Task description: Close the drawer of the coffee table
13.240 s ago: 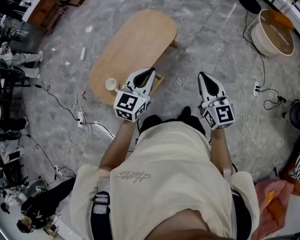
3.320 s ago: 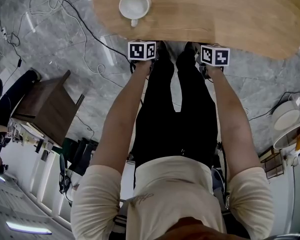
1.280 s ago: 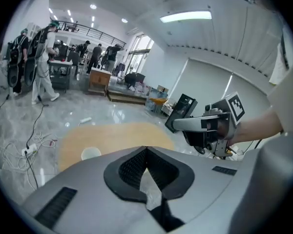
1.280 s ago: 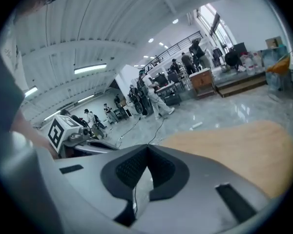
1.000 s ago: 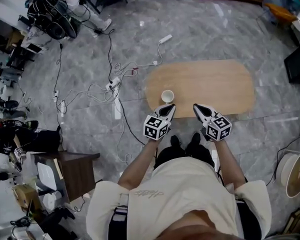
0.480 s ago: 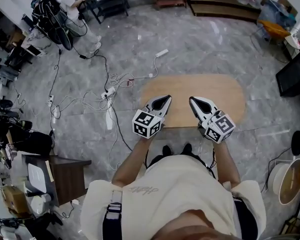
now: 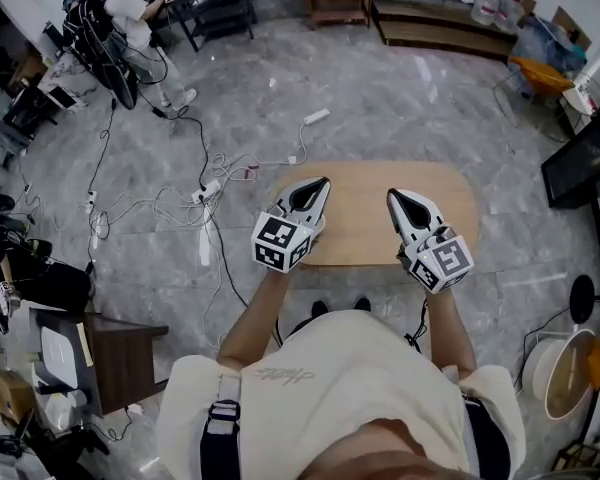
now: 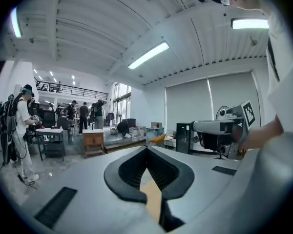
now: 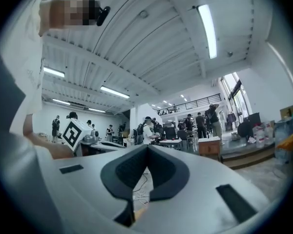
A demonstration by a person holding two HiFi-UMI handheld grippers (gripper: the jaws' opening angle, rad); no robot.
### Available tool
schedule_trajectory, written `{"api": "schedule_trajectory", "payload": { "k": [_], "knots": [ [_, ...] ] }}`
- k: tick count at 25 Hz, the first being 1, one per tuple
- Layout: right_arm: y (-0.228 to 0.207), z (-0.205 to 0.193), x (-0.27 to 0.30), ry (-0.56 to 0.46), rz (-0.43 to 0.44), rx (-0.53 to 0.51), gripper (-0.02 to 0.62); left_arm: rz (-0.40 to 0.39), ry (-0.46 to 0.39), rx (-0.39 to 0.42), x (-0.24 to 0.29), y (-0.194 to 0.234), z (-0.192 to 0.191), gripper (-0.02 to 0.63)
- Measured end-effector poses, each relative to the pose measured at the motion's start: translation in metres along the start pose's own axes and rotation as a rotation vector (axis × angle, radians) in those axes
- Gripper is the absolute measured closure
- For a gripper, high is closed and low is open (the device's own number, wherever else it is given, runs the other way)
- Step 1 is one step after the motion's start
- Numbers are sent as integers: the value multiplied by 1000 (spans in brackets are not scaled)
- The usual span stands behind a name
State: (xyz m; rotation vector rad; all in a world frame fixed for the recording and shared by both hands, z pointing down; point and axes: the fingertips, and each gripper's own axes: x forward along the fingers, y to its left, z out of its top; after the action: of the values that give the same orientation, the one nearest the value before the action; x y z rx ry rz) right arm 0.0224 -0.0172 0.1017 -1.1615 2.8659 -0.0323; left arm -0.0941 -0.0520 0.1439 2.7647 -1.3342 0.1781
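- Below the raised grippers, the coffee table [image 7: 365,213] stands on open floor with its near edge by the person's feet; no drawer shows.
- Cables [image 7: 205,188] trail to its left.
- Left gripper [image 7: 320,185] and right gripper [image 7: 394,197] are clenched and empty, their jaws meeting tip to tip in the gripper views.

Light-wood coffee table [image 7: 360,213], rounded ends, standing level on the grey marble floor.

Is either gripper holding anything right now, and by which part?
Nothing is held. The left gripper and right gripper both hover above the coffee table, fingers closed on each other with nothing between them.
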Motion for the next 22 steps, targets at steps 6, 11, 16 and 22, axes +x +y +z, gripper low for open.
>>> {"api": "schedule_trajectory", "payload": {
  "k": [6, 11, 16, 22],
  "knots": [
    [-4, 4, 2, -10, -7, 28, 603, -10, -3, 1, 5, 1, 7, 601],
    [2, 8, 3, -12, -9, 22, 603, -25, -5, 15, 4, -2, 15, 601],
    [-12, 17, -7, -25, -30, 12, 603, -41, -8, 23, 12, -14, 18, 601],
    [-11, 10, -13, -31, -44, 47, 603, -43, 20, 23, 4, -18, 6, 601]
  ]
}}
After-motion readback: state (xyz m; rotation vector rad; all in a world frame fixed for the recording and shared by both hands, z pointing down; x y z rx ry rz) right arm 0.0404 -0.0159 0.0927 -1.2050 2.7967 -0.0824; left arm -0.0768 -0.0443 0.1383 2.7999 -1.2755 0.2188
